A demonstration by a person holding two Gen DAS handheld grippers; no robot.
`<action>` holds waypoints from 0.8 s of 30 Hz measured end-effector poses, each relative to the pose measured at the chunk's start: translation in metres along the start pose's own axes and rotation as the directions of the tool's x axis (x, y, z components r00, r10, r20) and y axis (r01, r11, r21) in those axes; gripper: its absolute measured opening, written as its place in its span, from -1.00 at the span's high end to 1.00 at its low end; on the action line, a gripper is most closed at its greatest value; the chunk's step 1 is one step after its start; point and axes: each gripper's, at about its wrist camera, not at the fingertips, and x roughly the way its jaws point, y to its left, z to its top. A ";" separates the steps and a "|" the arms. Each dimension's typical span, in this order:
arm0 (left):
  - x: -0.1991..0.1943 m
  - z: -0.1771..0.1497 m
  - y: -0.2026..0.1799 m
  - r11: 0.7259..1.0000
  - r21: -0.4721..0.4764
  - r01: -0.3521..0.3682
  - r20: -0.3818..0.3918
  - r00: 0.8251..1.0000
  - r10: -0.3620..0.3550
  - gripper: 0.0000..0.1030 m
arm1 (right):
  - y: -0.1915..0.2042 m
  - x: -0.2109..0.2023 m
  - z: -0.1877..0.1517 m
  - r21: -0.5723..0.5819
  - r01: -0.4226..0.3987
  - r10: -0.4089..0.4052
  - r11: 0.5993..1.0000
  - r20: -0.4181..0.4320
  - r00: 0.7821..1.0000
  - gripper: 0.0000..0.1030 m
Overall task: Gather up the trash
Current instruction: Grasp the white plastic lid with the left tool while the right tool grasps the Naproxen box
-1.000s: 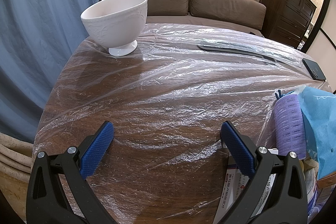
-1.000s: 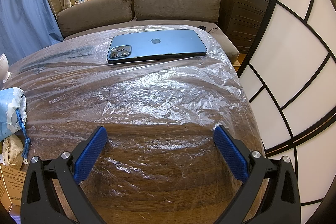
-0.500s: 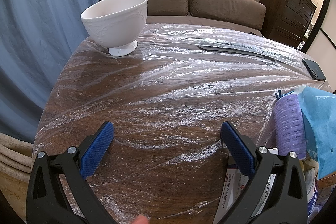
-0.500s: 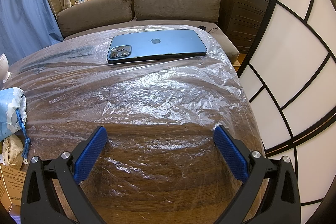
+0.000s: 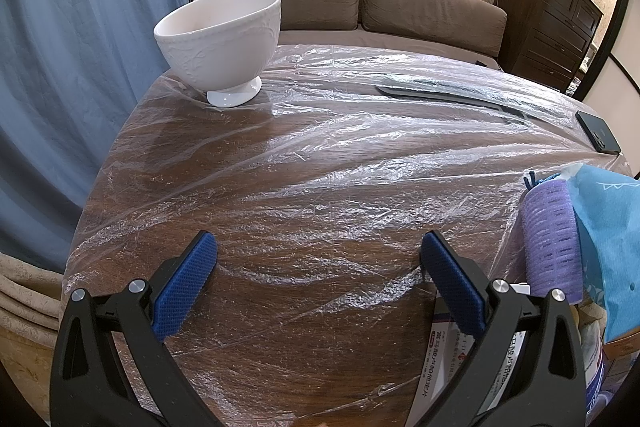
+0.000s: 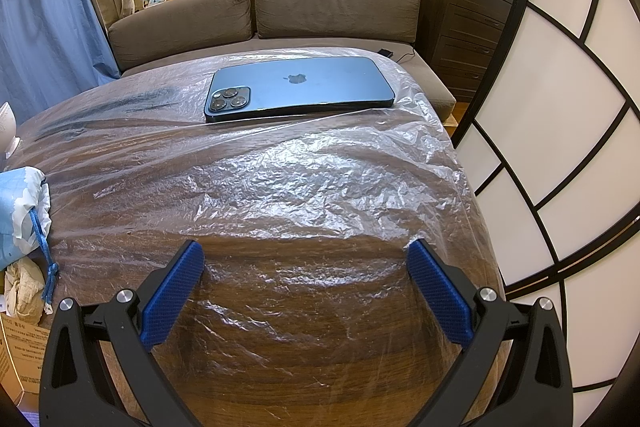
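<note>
A thin clear plastic sheet (image 5: 328,163) lies crinkled over the round wooden table; it also shows in the right wrist view (image 6: 304,187). My left gripper (image 5: 318,259) is open and empty, low over the sheet at the table's near edge. My right gripper (image 6: 306,267) is open and empty over the sheet near the table's right edge. A crumpled beige paper wad (image 6: 24,287) sits at the left edge of the right wrist view beside a light blue bag (image 6: 20,211). A purple hair roller (image 5: 554,239) lies beside the blue bag (image 5: 608,239).
A white footed bowl (image 5: 220,39) stands on the sheet at the far left. A blue phone (image 6: 298,91) lies face down on the sheet, also seen small in the left wrist view (image 5: 598,137). A printed box (image 5: 500,367) sits below the table edge. A brown sofa (image 5: 360,7) is behind.
</note>
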 end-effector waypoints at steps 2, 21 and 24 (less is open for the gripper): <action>0.001 0.000 0.001 1.000 0.003 0.001 0.000 1.000 -0.001 -0.98 | -0.002 0.000 0.000 0.000 -0.003 0.003 1.000 0.001 1.000 -0.93; -0.121 -0.033 -0.010 0.882 0.396 0.255 0.091 0.945 -0.314 -0.98 | 0.034 -0.159 -0.080 -0.198 -0.253 0.280 0.947 0.119 0.953 -0.93; -0.120 -0.048 -0.031 0.846 0.449 0.288 0.042 0.939 -0.342 -0.98 | 0.055 -0.161 -0.103 -0.248 -0.271 0.301 0.930 0.091 0.949 -0.92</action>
